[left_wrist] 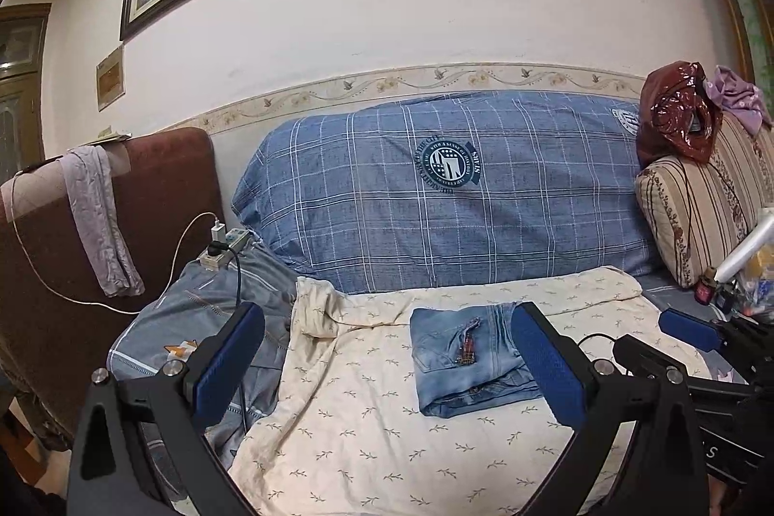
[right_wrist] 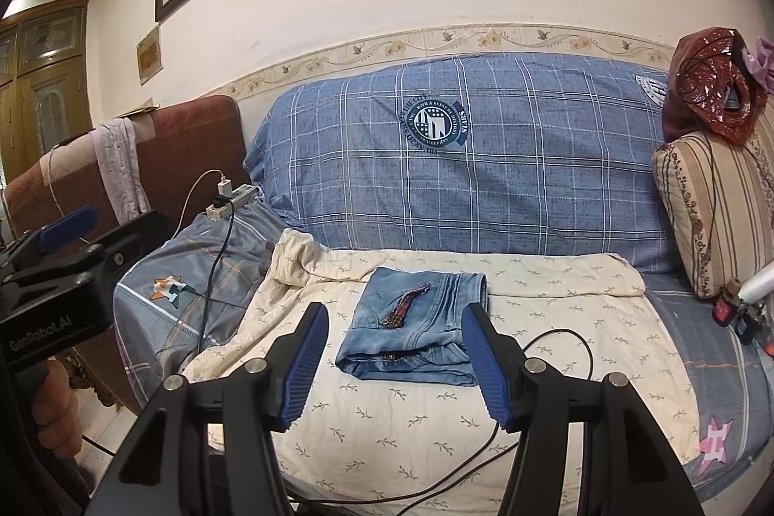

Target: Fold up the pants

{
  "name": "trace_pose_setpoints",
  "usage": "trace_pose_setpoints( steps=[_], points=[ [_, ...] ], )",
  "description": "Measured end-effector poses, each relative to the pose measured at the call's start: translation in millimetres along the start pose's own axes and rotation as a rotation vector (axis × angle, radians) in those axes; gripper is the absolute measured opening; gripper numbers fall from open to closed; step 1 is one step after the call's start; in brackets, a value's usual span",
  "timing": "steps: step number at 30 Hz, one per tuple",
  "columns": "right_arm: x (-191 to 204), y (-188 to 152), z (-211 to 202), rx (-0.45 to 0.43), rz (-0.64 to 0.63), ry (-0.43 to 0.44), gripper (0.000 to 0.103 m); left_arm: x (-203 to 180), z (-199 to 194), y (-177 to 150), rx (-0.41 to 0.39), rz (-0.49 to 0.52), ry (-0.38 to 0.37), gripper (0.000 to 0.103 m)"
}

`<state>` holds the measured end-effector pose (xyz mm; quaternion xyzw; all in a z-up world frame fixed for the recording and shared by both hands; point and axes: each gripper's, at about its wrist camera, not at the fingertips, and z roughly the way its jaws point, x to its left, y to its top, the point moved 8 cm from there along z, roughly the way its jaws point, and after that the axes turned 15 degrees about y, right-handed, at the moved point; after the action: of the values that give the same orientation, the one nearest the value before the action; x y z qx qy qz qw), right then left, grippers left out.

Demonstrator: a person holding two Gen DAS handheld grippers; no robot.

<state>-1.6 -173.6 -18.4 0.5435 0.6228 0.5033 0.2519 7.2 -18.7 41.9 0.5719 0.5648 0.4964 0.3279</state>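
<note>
The pants are light blue jeans, folded into a compact rectangle on a cream leaf-print sheet. They also show in the right wrist view, with a small dark red patch on top. My left gripper is open and empty, held back from the jeans, its right pad overlapping their right edge in view. My right gripper is open and empty, just in front of the jeans, which show between its fingers. The right gripper also shows at the right of the left wrist view.
A blue plaid cover drapes the sofa back. A striped cushion with a dark red bag stands right. A power strip with cables lies left. A black cable loops on the sheet. Small bottles sit far right.
</note>
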Motion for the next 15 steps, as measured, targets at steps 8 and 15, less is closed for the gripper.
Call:
trace_pose_setpoints(
  steps=[8, 15],
  points=[
    [1, 1, 2, 0.000, -0.004, -0.001, 0.061, -3, 3, -1, 0.008, -0.001, -0.025, 0.102],
    [1, 1, 5, -0.005, -0.002, 0.008, 0.061, -14, -1, 3, -0.007, -0.034, -0.146, 0.102]
  ],
)
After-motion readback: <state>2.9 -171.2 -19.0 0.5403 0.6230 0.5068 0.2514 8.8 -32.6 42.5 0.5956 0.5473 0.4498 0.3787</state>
